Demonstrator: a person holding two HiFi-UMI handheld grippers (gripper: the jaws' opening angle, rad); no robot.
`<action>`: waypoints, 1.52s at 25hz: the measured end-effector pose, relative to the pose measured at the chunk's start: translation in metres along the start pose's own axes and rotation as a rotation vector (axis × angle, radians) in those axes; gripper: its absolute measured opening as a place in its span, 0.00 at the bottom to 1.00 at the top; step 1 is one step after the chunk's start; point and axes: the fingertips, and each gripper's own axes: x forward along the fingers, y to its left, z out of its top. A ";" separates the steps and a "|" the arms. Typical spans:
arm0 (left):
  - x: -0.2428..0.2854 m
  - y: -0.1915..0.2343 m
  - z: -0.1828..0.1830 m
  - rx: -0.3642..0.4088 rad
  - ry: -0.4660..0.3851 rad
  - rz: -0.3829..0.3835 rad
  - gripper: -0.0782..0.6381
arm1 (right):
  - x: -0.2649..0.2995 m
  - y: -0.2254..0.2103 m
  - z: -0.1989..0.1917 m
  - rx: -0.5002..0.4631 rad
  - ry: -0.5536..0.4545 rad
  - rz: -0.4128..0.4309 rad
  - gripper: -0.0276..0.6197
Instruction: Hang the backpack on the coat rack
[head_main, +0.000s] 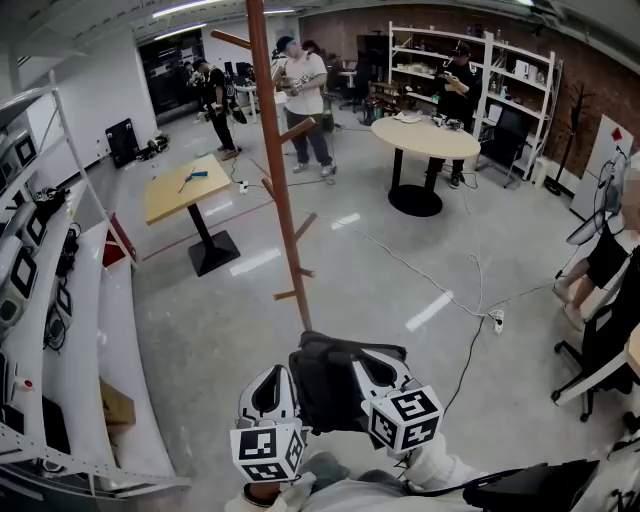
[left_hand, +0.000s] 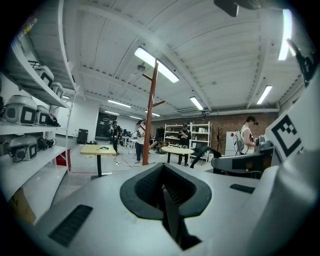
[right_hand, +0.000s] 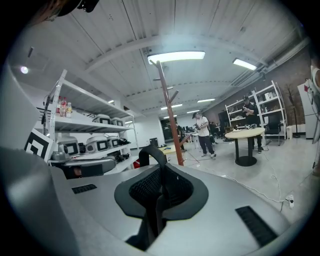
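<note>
The brown wooden coat rack (head_main: 280, 180) stands on the floor just ahead of me, its pegs sticking out along the pole. The black backpack (head_main: 332, 385) hangs low between my two grippers, near the pole's foot. My left gripper (head_main: 283, 370) is at the pack's left side and my right gripper (head_main: 366, 362) at its right. In the left gripper view the jaws (left_hand: 162, 187) are shut on a thin black strap (left_hand: 172, 217), with the rack (left_hand: 150, 115) beyond. In the right gripper view the gripper (right_hand: 161, 189) is shut on a strap that loops up (right_hand: 152, 154) toward the rack (right_hand: 170, 120).
White shelving (head_main: 60, 330) with devices lines the left side. A yellow table (head_main: 185, 185) and a round table (head_main: 425, 135) stand beyond the rack. Several people (head_main: 305, 85) are at the back. A cable and power strip (head_main: 497, 322) lie on the floor right; an office chair (head_main: 610, 345) is there.
</note>
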 end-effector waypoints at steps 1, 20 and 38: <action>0.002 0.001 0.001 0.001 -0.002 0.002 0.11 | 0.002 -0.002 0.000 0.000 0.000 -0.002 0.08; 0.076 0.007 0.004 0.005 -0.010 -0.077 0.11 | 0.050 -0.032 -0.003 -0.001 0.038 -0.039 0.08; 0.147 0.045 0.028 -0.013 -0.037 -0.057 0.11 | 0.118 -0.038 -0.006 -0.003 0.080 0.060 0.08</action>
